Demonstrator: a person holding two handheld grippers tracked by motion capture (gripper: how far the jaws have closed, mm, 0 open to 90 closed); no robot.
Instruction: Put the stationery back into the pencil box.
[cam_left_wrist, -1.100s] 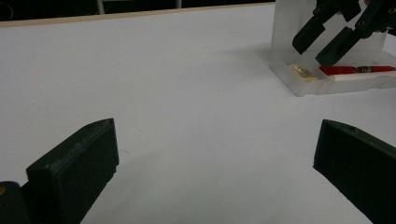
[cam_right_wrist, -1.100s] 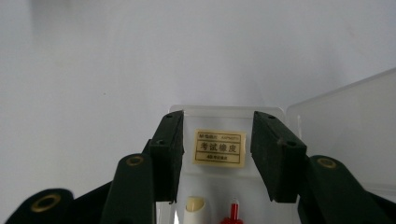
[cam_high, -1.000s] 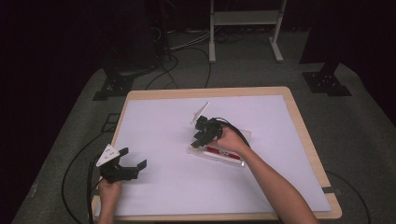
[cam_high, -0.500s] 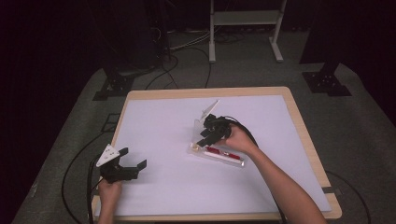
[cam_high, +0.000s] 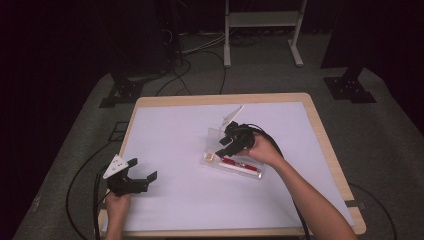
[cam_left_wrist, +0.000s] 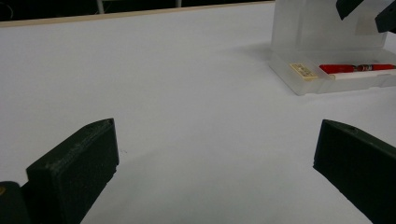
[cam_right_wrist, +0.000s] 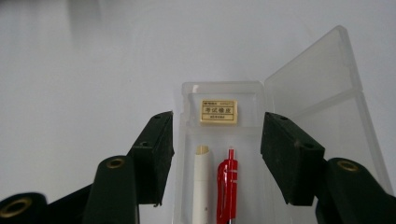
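Here, nearest the person, the left gripper (cam_high: 142, 179) rests by the table's (cam_high: 165, 220) near left corner with its jaws spread wide and nothing between them. Farther in, a little right of the table's middle, lies the clear plastic pencil case (cam_high: 231, 166), lid (cam_high: 218, 139) standing open on the far side. The right gripper (cam_high: 224, 147) hangs just above the case; its jaws have just been opening, and they stand apart on either side of the tray without pressing on anything.

The case looks light and stiff, with thin smooth walls that could slip or flex under a hard squeeze, so a light pinch across the tray's long sides, or on the lid's free edge to swing it, seems the safest hold. Being so light, it may slide on the smooth white top when pushed.

The case is see-through and oblong. Inside are a small cream eraser (cam_right_wrist: 218, 112) with printed characters at one end, a red pen (cam_right_wrist: 227, 189) and a white pen (cam_right_wrist: 201, 186) side by side.
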